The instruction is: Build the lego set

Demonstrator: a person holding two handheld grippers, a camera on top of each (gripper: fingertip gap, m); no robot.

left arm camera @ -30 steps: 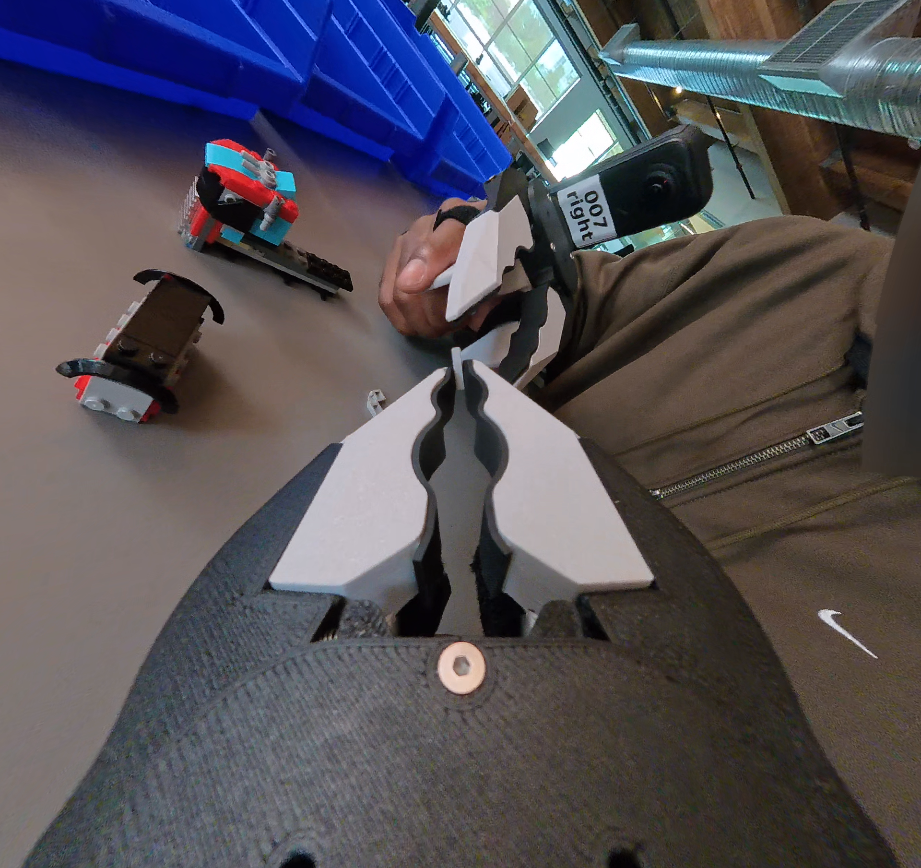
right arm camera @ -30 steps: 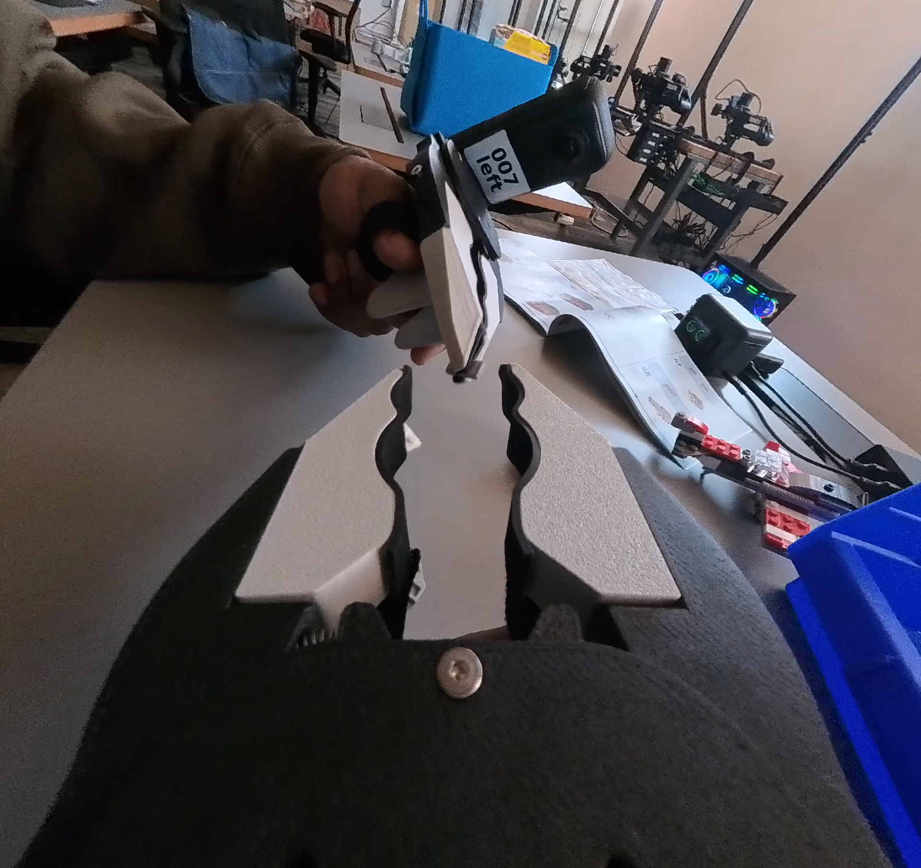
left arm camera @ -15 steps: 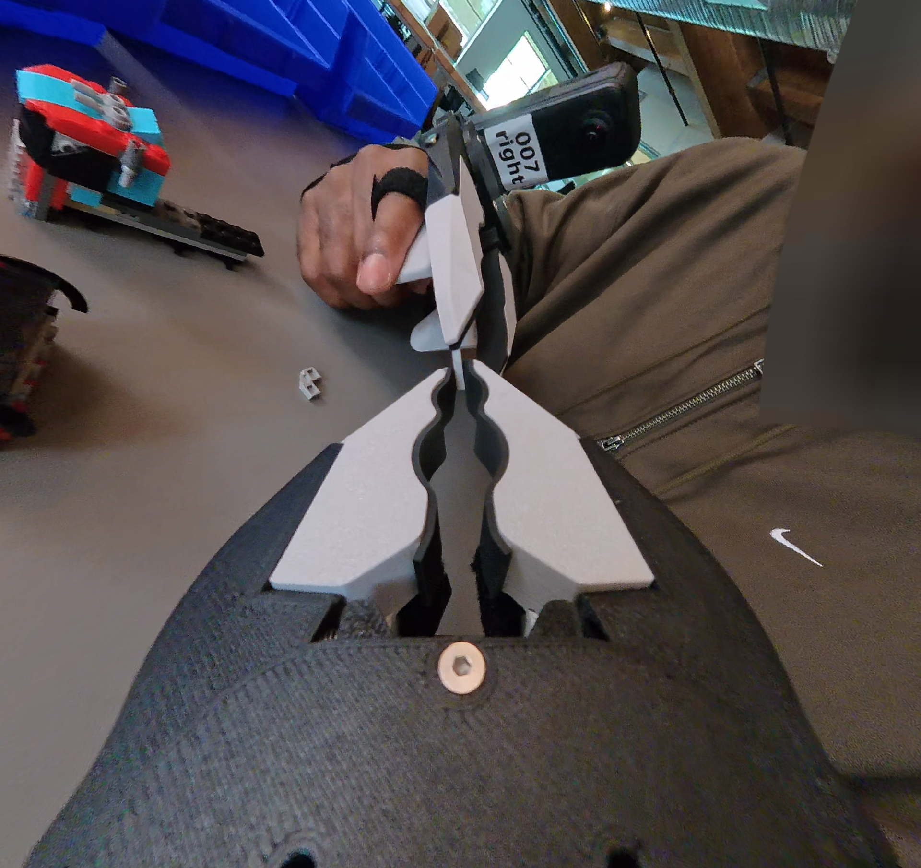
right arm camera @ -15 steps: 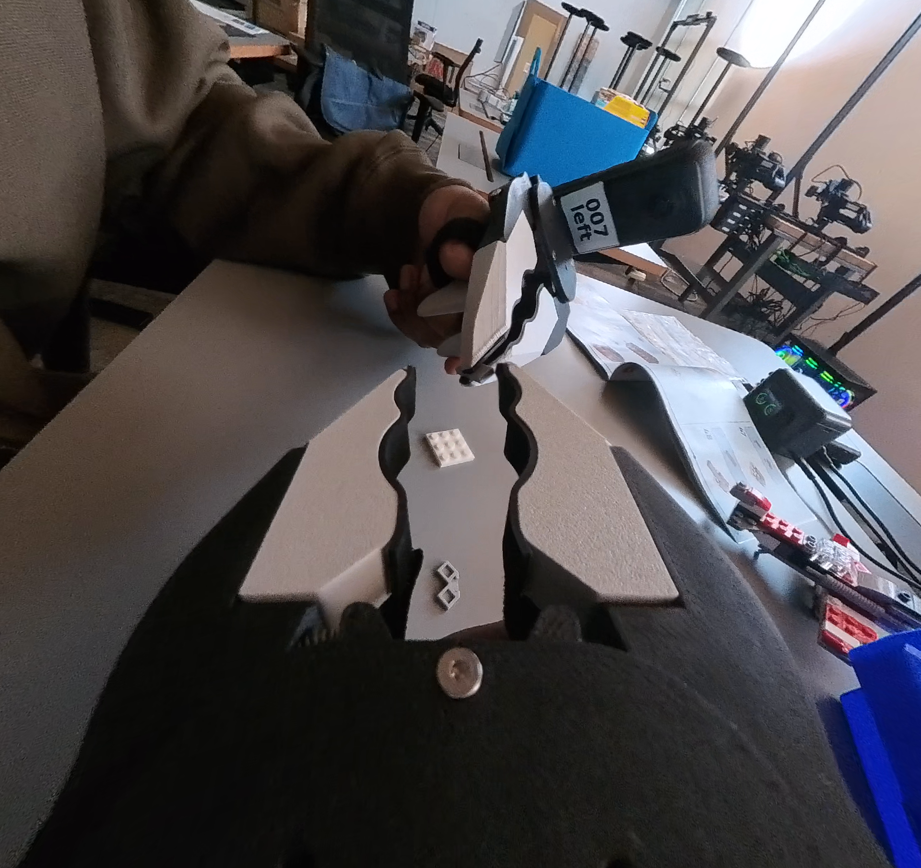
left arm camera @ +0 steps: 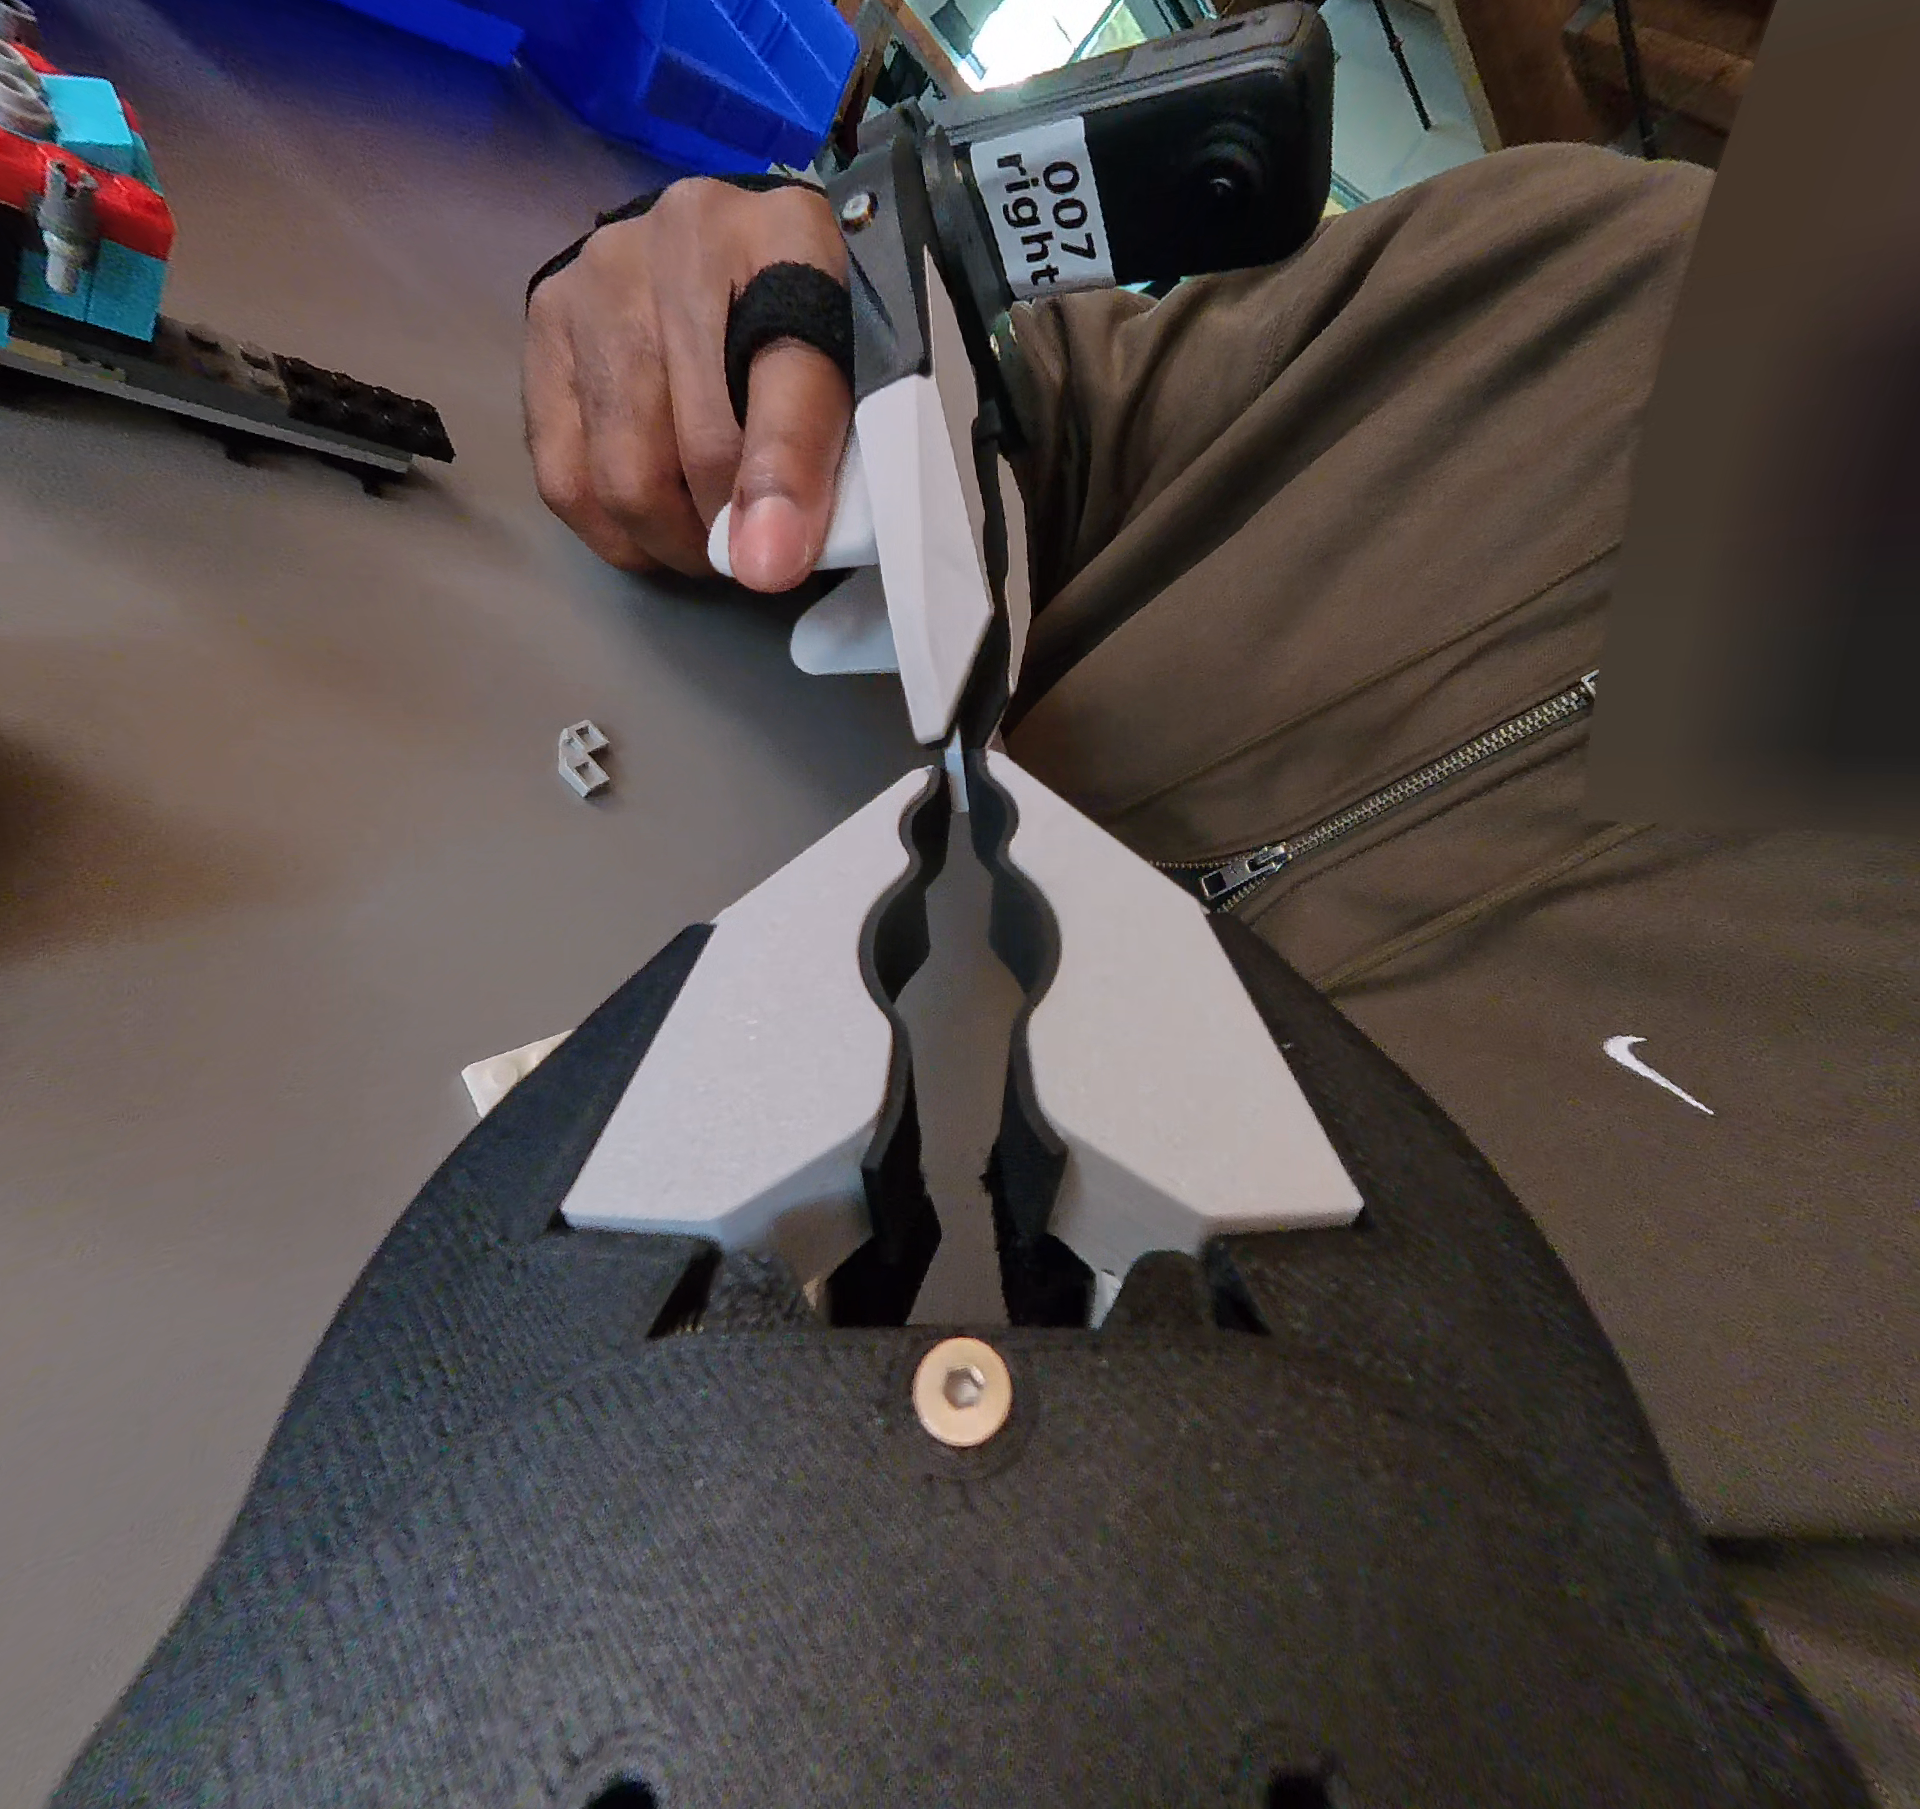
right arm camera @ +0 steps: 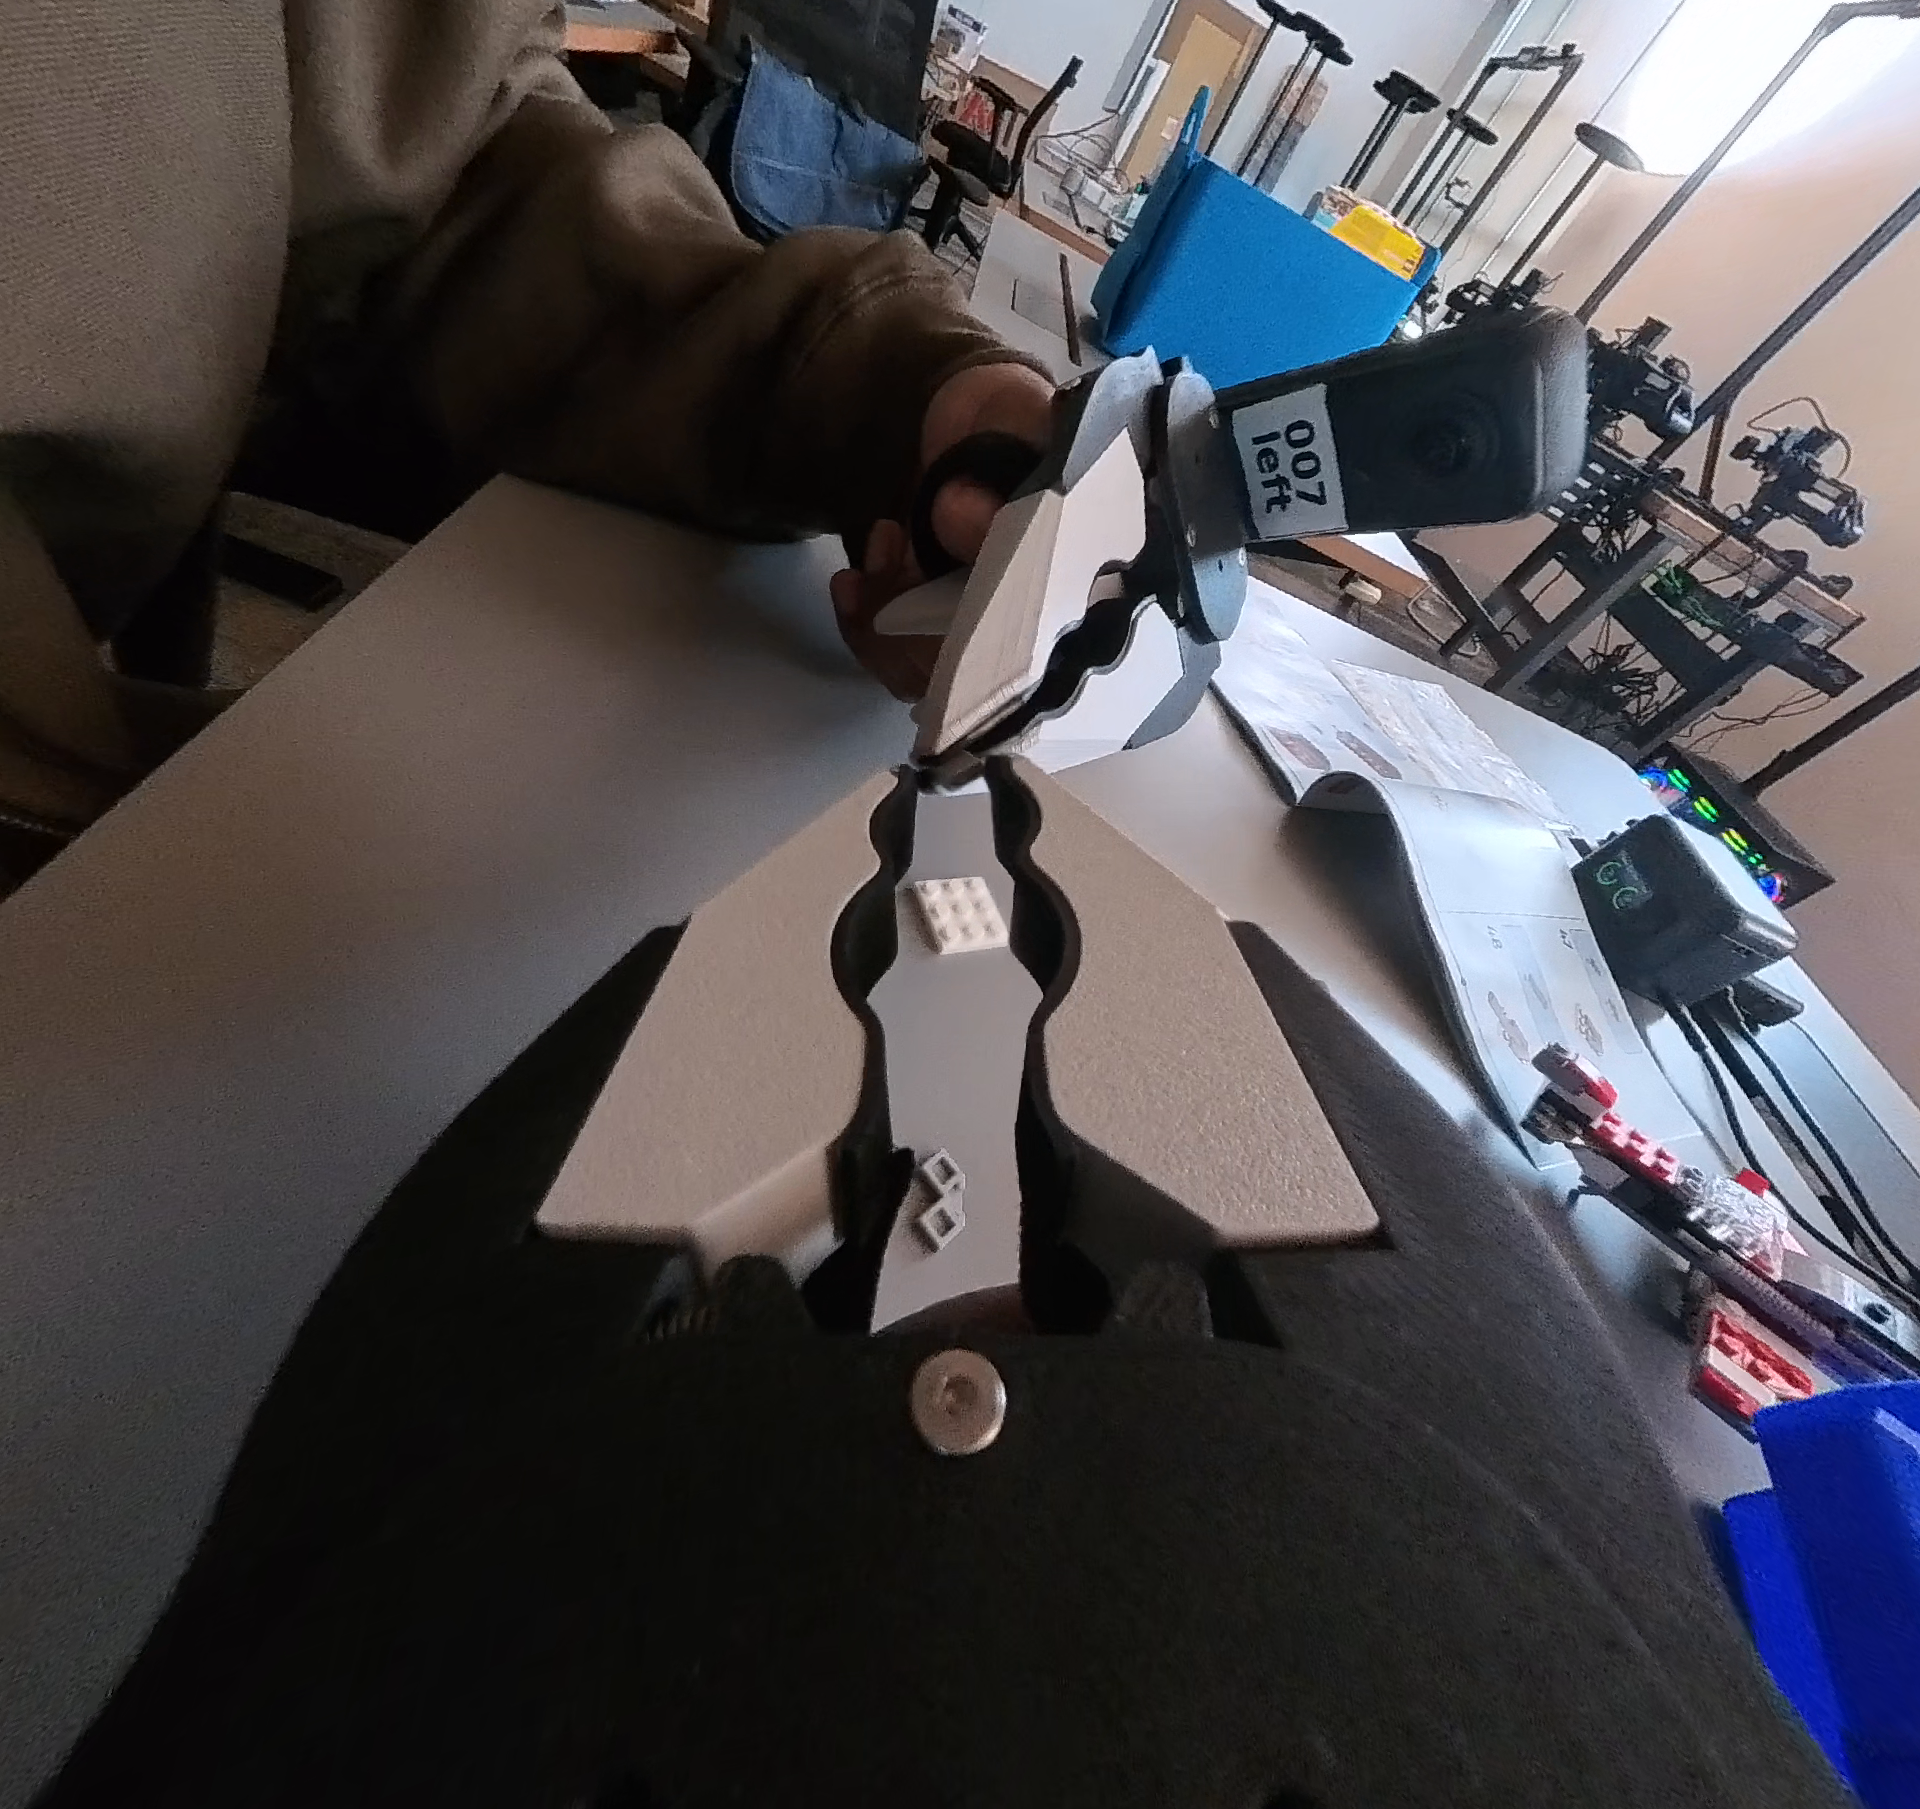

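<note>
Left wrist view first: left gripper [left arm camera: 957,775] has its jaws nearly pressed together, pinching a thin pale plate piece [left arm camera: 957,780] edge-on at the very tips. The right gripper [left arm camera: 966,733] comes in from above w/ its tips meeting the same piece; a hand [left arm camera: 675,388] w/ a black finger strap drives it. Small grey bracket piece [left arm camera: 584,760] lies loose on the grey table [left arm camera: 312,928], well apart from both tips. Red-and-teal brick model [left arm camera: 73,232] sits far left, blue bins [left arm camera: 623,3] behind it.

Right wrist view: my right gripper [right arm camera: 948,774] has its jaws narrowed but not pressed together; tips sit at the piece [right arm camera: 940,780] that the left gripper [right arm camera: 951,757] pinches. I can't tell if both right pads press on it, that spot is dark and blurry. White 3x3 plate [right arm camera: 961,912] and the grey bracket [right arm camera: 938,1200] lie on the table below, seen between my fingers. Open instruction booklet [right arm camera: 1455,824] lies to the right.

Risk as I judge it: the piece is held by a sliver at the tips, so any twist or uneven squeeze btwn the two grippers could pop it out and drop it among the loose parts.
</note>
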